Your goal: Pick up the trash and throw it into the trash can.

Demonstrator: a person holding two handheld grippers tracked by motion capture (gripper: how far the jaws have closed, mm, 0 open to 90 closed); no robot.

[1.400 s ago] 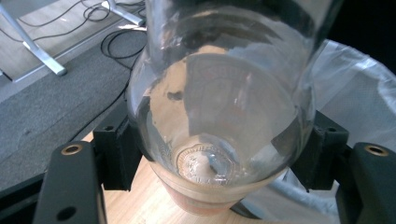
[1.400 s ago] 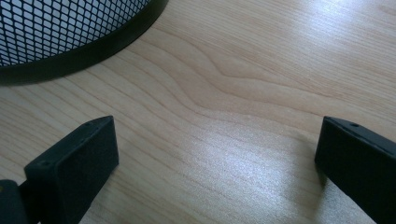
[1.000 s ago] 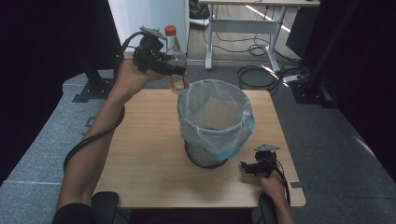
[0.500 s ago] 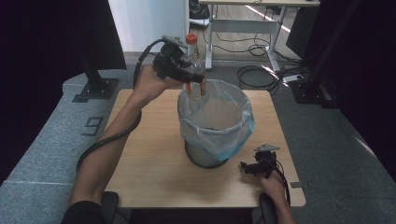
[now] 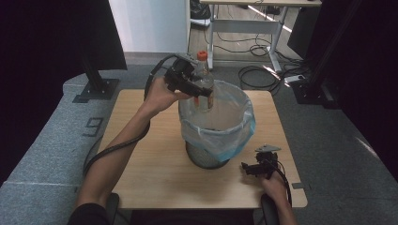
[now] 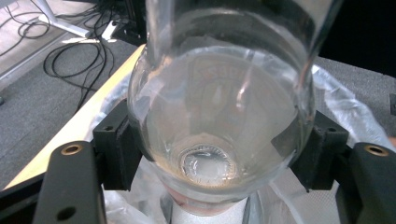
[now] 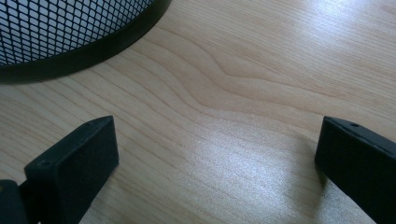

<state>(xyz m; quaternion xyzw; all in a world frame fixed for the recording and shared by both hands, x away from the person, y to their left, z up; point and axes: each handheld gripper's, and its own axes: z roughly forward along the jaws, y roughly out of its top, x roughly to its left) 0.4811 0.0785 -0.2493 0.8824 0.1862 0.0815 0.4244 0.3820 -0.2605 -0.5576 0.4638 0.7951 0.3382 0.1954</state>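
Since a second ago my left arm swung the clear plastic bottle with the orange cap (image 5: pixel 204 82) in from beyond the table's far-left edge to a spot over the far rim of the black mesh bin lined with a pale blue plastic bag (image 5: pixel 244 133). The right hand didn't move.

My left gripper (image 5: pixel 199 90) had its jaws pinching the bottle's lower body from both sides. In the left gripper view the black pads (image 6: pixel 116 147) sat on the round clear wall (image 6: pixel 219 116), with a thin film of brownish residue at the base. The bottle stood roughly upright, cap up, its lower end just inside the bag's mouth and near the rim rather than the centre.

My right gripper (image 5: pixel 257 168) rested on the light wooden table (image 5: pixel 141 173) just beside the bin's base (image 7: pixel 79 51), jaws spread wide with nothing between them.

Risks as I judged them:
- Release this close to the rim: the bottle could clip the edge, tip outward and roll off the far side.
- Smooth curved plastic with small pad contact, so it could slip or rotate early.
- The liner was loose and bunched; the bottle could snag it and drag the bag inward.
- The bin was light and unbraced. A knock might shift it, and my right gripper wasn't holding it.
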